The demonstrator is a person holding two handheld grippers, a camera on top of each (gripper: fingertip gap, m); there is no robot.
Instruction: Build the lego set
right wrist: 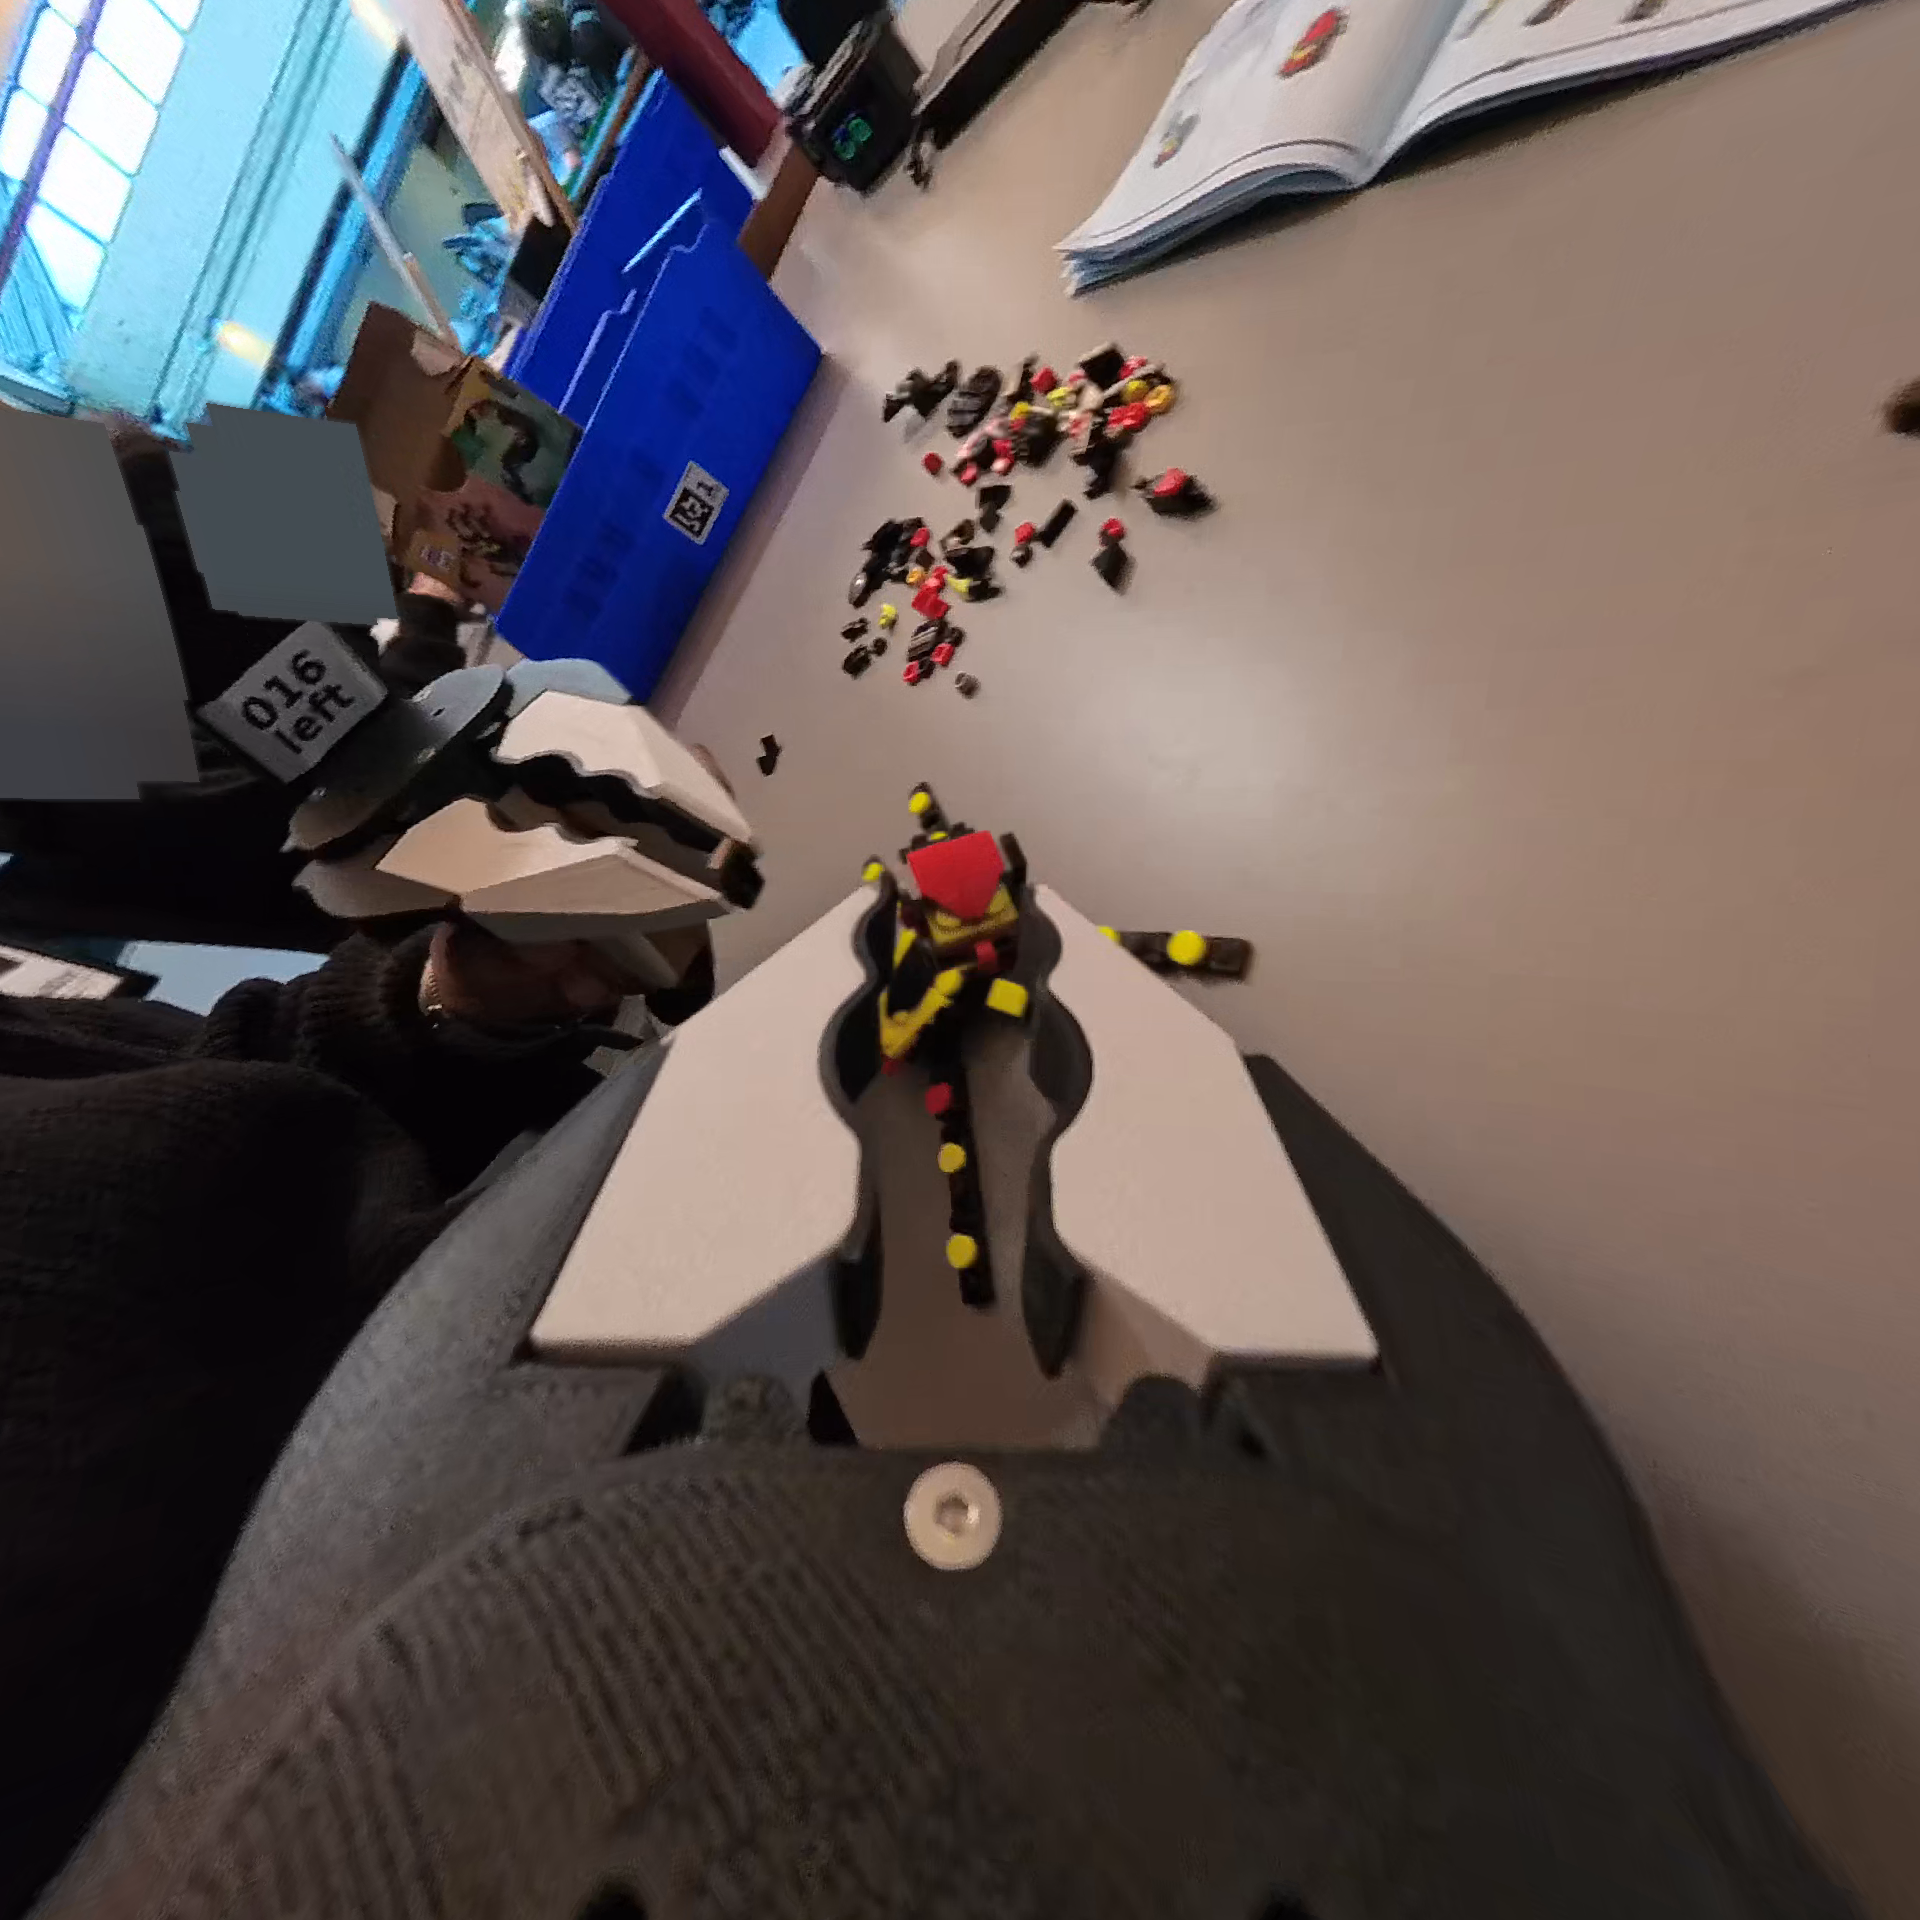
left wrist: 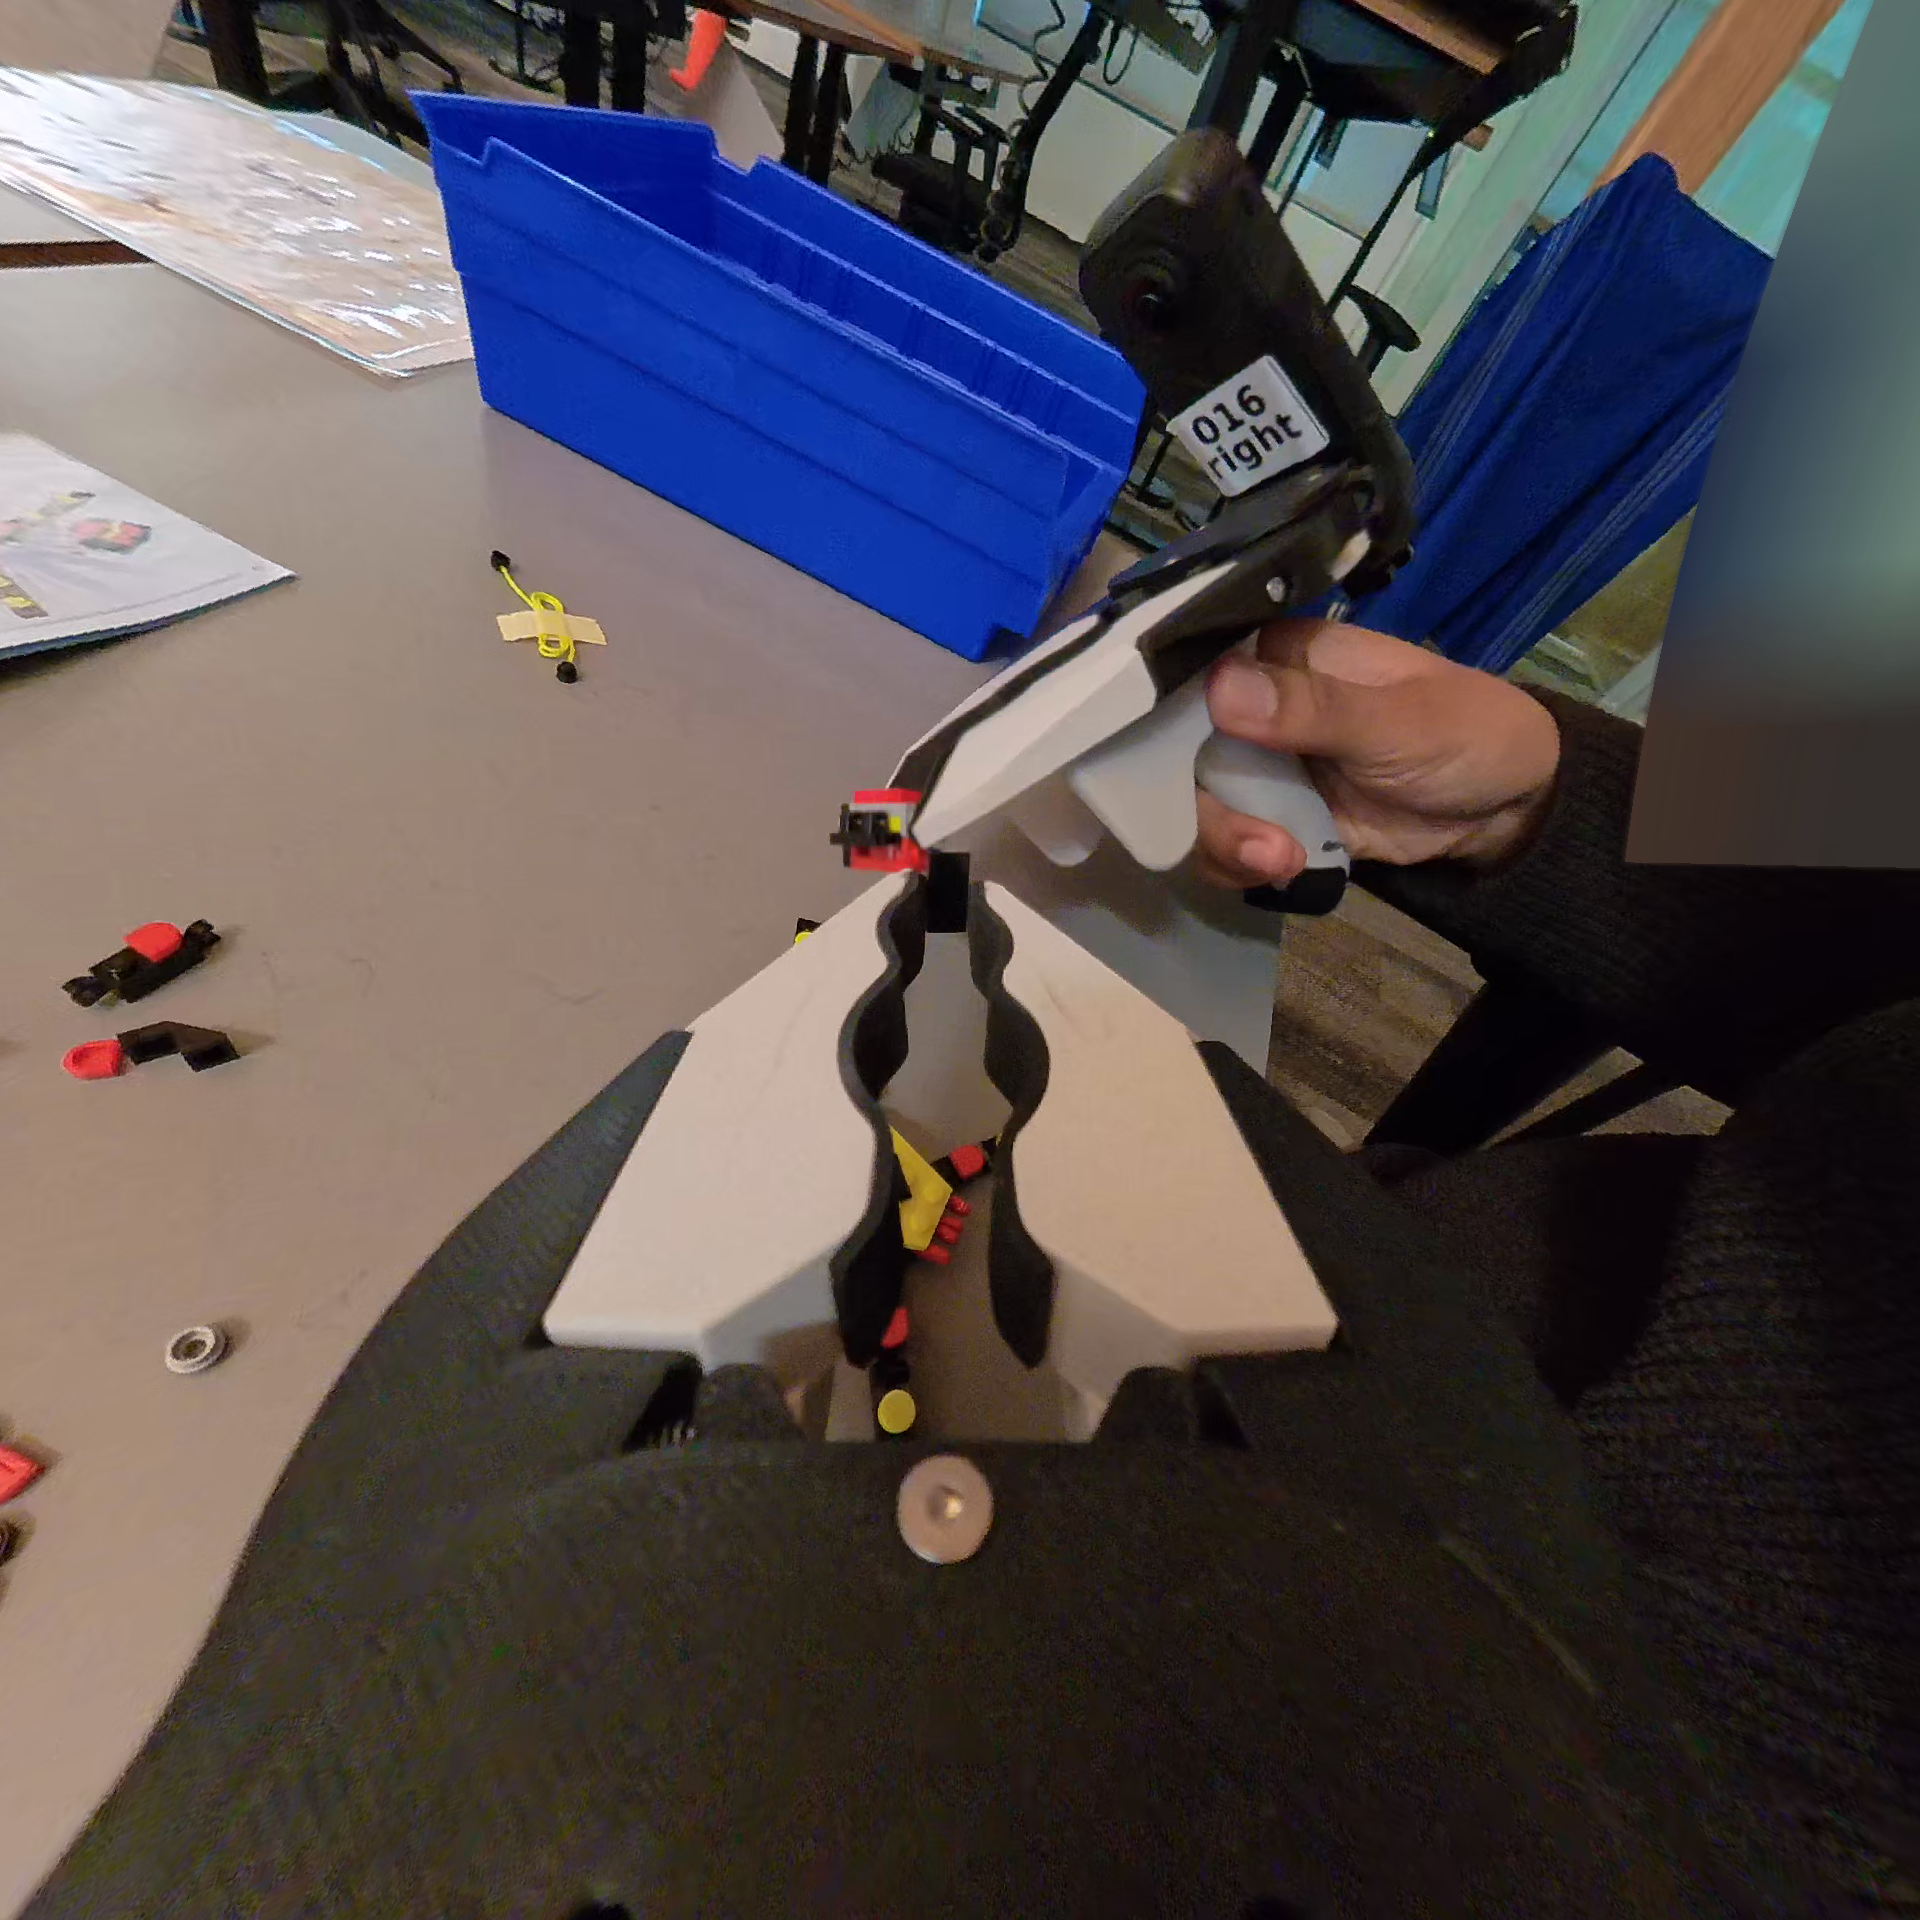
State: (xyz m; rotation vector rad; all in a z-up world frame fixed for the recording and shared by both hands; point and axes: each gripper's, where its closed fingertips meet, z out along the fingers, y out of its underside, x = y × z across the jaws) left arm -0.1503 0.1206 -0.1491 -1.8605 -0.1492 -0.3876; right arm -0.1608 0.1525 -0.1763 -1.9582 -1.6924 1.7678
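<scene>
My right gripper [right wrist: 951,904] is shut on a partly built lego figure [right wrist: 966,914] with a red head, a yellow and black body and a long black tail with yellow studs. It holds the figure above the grey table [right wrist: 1455,831]. In the left wrist view the right gripper [left wrist: 920,821] comes in from the right with the figure's red head [left wrist: 881,831] at its tip. My left gripper [left wrist: 945,904] is shut on a small black brick [left wrist: 948,896], just below that head. The left gripper also shows in the right wrist view [right wrist: 743,878], left of the figure.
A pile of loose black, red and yellow pieces [right wrist: 1018,478] lies on the table. A few more pieces [left wrist: 140,961] lie at the left. A blue bin [left wrist: 790,353] stands behind, with an open instruction booklet [right wrist: 1351,125] and a taped yellow string [left wrist: 545,623] nearby. A person's hand [left wrist: 1382,748] holds the right gripper. The tips of one gripper are about 5 cm away from the tips of the other.
</scene>
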